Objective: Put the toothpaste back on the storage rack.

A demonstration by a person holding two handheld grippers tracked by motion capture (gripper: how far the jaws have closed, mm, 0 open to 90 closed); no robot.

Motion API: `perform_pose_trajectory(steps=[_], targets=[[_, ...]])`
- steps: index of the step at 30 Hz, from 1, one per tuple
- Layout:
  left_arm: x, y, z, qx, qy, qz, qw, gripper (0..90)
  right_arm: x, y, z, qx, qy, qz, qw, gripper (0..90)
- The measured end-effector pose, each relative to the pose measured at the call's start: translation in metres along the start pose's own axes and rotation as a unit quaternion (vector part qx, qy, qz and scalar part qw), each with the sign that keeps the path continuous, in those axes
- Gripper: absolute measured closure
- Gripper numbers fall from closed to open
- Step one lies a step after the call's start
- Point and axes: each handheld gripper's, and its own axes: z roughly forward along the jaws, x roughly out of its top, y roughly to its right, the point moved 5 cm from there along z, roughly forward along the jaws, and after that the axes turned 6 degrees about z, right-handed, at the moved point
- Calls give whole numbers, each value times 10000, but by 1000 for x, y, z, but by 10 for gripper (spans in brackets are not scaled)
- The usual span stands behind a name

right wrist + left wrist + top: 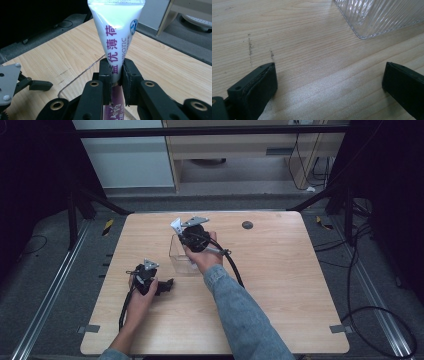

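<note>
My right gripper is shut on a white toothpaste tube with purple lettering, pinched about halfway along, its flat crimped end pointing away from the camera. In the high view that right gripper holds the tube over a clear ribbed plastic container at the table's middle. The container's thin rim shows just below the jaws. My left gripper rests low on the wooden table, left of and nearer than the container. Its jaws stand wide open over bare wood, with the container's corner ahead.
A small black round disc lies near the table's far edge. The right gripper's black cable curves across the table beside the denim sleeve. Floor cables and dark stands surround the table; a cabinet stands beyond it.
</note>
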Motion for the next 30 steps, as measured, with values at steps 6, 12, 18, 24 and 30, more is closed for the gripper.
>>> perform_pose_trajectory(steps=[6, 12, 18, 24, 30], targets=[[0, 0, 0, 0, 0, -1, 10000, 0, -2, 1, 2, -28, -80, -23, 10000, 791], [0, 0, 0, -1, 1, -2, 10000, 0, -3, 1, 3, -31, -147, -34, 9999, 792], [0, 0, 0, -1, 2, -2, 10000, 0, -4, 0, 4, -32, -188, -55, 9998, 793], [0, 0, 0, 0, 1, -1, 10000, 0, -4, 1, 3, -50, -209, -55, 9998, 792], [0, 0, 0, 0, 1, -2, 10000, 0, -2, 0, 6, -71, -275, -73, 9996, 791]])
